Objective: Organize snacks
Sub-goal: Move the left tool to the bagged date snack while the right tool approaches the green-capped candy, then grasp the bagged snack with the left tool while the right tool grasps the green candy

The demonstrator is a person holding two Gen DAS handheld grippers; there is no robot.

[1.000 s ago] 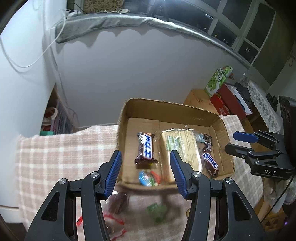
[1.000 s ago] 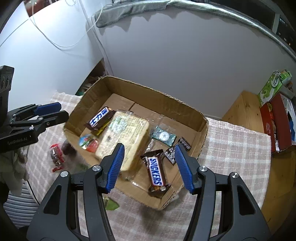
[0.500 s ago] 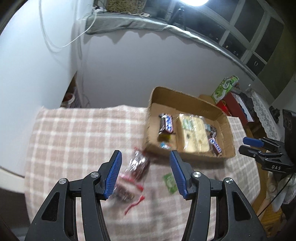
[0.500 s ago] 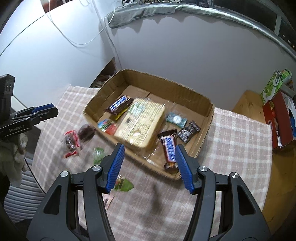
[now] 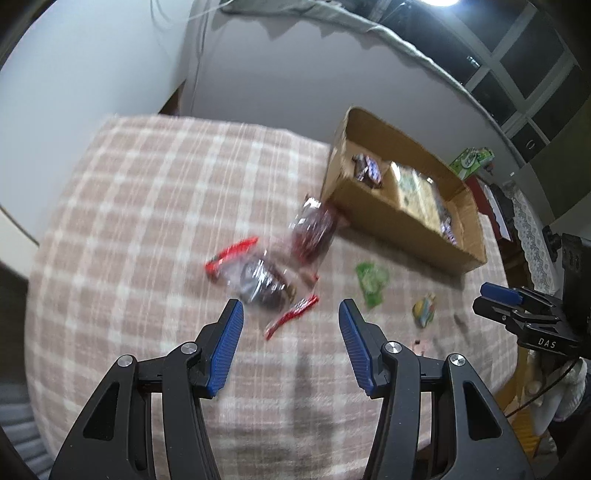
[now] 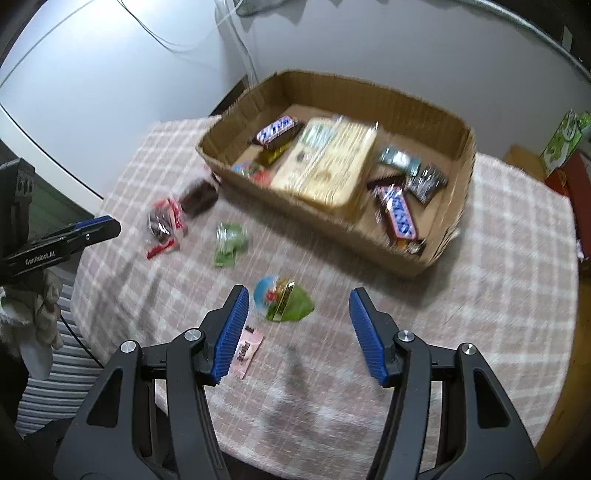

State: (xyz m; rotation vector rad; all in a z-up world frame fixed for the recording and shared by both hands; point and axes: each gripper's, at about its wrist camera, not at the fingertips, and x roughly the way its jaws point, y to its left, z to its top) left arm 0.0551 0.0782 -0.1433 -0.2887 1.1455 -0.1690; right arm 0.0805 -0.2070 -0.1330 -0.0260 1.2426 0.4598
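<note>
Dim indoor light here, a bright lamp (image 5: 441,2) glaring at the top edge of the left view. Both views smear with motion blur, the loose snack packets (image 5: 266,280) and cardboard box (image 6: 458,177) soft-edged. Fisheye bends the checked tablecloth (image 6: 498,295) and blackens the corners. Faint shadows fall on it below both grippers.

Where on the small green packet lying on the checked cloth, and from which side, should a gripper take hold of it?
Grip the green packet across its narrow width near the middle, coming straight down from above. It lies flat on the cloth, clear of the cardboard box, so only a top-down pinch can close on its side edges. The open left gripper seems nearer.
</note>
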